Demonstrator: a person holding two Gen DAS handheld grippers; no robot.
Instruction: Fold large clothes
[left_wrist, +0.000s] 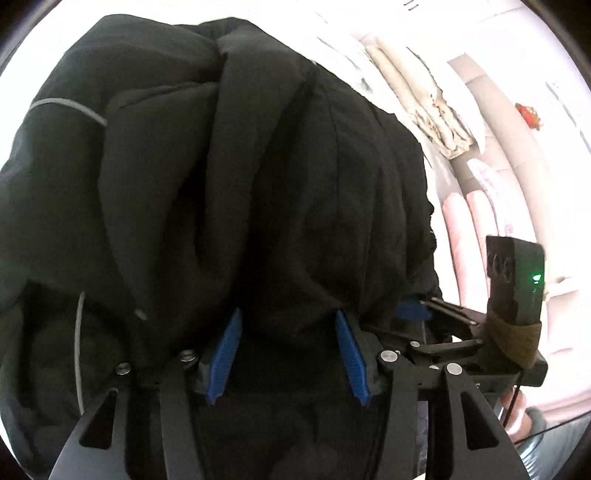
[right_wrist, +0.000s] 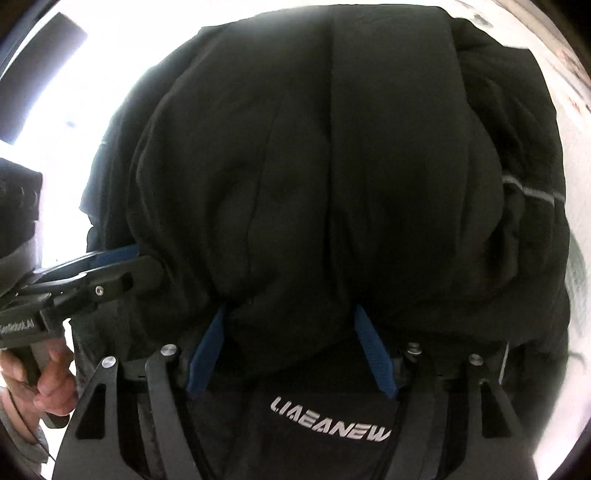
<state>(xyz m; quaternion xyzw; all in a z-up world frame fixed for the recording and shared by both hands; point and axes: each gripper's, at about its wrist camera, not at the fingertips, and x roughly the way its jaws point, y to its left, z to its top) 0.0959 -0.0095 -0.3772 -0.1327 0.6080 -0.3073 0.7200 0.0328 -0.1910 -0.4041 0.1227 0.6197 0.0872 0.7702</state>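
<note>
A large black padded jacket (left_wrist: 229, 166) fills the left wrist view, bunched in thick folds, with a thin grey piping line. My left gripper (left_wrist: 288, 314) is shut on a thick fold of it between its blue pads (left_wrist: 229, 350). The right gripper shows at the right edge of that view (left_wrist: 417, 308), also biting into the jacket. In the right wrist view the jacket (right_wrist: 332, 166) hangs in front, white lettering near the bottom. My right gripper (right_wrist: 290, 314) is shut on a fold between blue pads (right_wrist: 207, 350). The left gripper (right_wrist: 122, 254) enters from the left.
A pale bed surface with folded beige cloth (left_wrist: 424, 107) and pink bedding (left_wrist: 476, 229) lies to the right in the left wrist view. A hand (right_wrist: 48, 380) holds the left gripper's handle. Bright white surroundings (right_wrist: 74, 92) lie behind the jacket.
</note>
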